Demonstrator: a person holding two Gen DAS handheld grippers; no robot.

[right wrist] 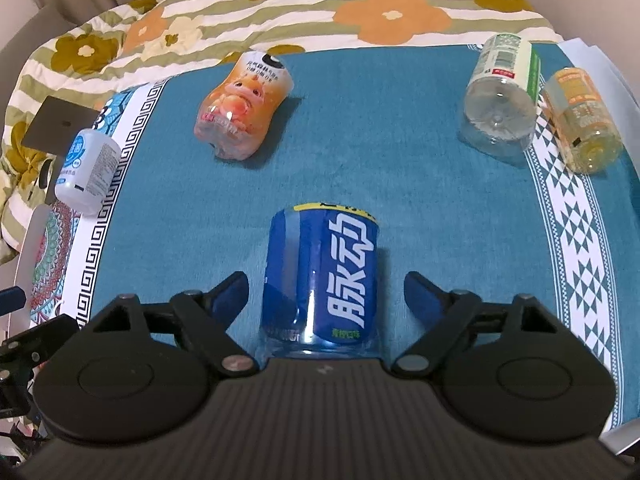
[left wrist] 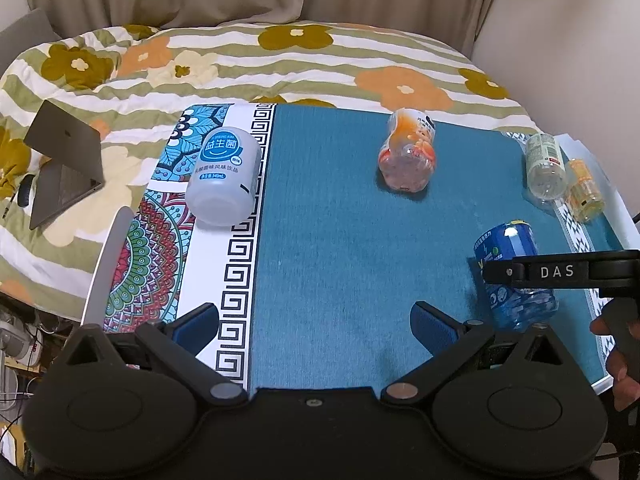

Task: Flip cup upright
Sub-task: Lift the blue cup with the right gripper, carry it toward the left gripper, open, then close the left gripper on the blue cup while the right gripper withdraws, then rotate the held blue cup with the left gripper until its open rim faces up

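Observation:
Several cut-bottle cups stand upside down on the teal mat (left wrist: 340, 240). The blue cup (right wrist: 320, 280) with white characters stands between the open fingers of my right gripper (right wrist: 326, 300), close to its body; the pads are apart from it on both sides. It also shows in the left wrist view (left wrist: 512, 276), partly behind the right gripper's black arm. My left gripper (left wrist: 316, 326) is open and empty over the near mat. An orange cup (left wrist: 408, 152), a white cup (left wrist: 224, 176), a clear green-labelled cup (left wrist: 544, 164) and a yellow cup (left wrist: 584, 190) stand further off.
A flowered quilt (left wrist: 280, 64) covers the bed behind the table. A grey laptop (left wrist: 64, 160) lies half open on it at the left. The table's edge runs along the right, past the yellow cup. A hand (left wrist: 620, 360) holds the right gripper.

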